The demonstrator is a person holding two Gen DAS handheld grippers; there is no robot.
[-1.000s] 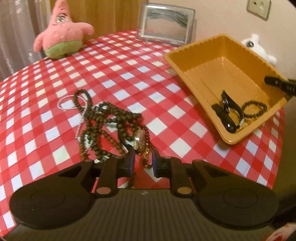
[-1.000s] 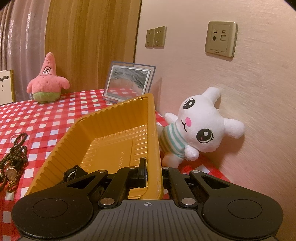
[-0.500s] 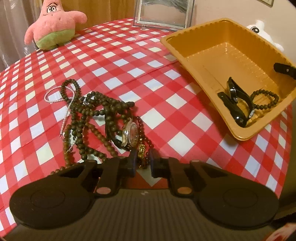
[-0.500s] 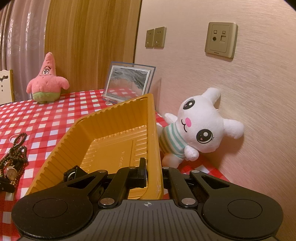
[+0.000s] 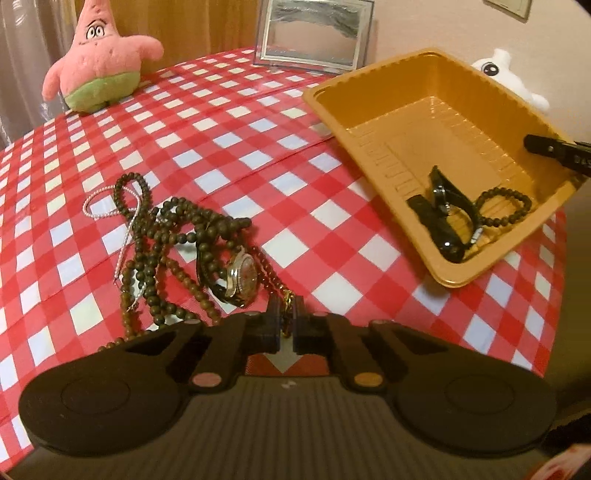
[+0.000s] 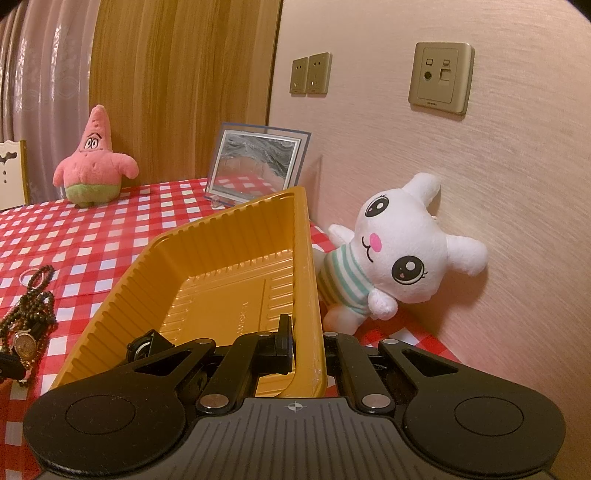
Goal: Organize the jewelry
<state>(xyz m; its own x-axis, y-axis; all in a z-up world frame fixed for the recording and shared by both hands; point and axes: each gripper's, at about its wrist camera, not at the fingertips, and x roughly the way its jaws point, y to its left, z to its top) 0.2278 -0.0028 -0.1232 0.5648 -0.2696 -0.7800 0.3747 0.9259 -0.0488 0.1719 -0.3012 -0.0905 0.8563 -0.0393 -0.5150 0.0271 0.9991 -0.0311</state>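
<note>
A tangle of brown bead necklaces (image 5: 173, 236), a thin pearl chain (image 5: 110, 206) and a gold wristwatch (image 5: 242, 275) lies on the checked tablecloth. My left gripper (image 5: 285, 325) is shut on a small gold chain (image 5: 287, 300) at the near edge of the pile. An orange tray (image 5: 369, 122) holds a black watch (image 5: 443, 218) and a dark bead bracelet (image 5: 504, 206). My right gripper (image 6: 304, 347) is shut on the orange tray's near wall (image 6: 306, 295) and holds it tilted. The jewelry pile also shows in the right wrist view (image 6: 27, 317).
A pink starfish plush (image 5: 98, 59) and a framed picture (image 5: 314, 33) stand at the table's back. A white bunny plush (image 6: 391, 251) leans on the wall right of the tray. The table edge curves down at the right.
My left gripper has closed its fingers onto the gold chain at the pile's near edge. The right gripper and tray have stayed still.
</note>
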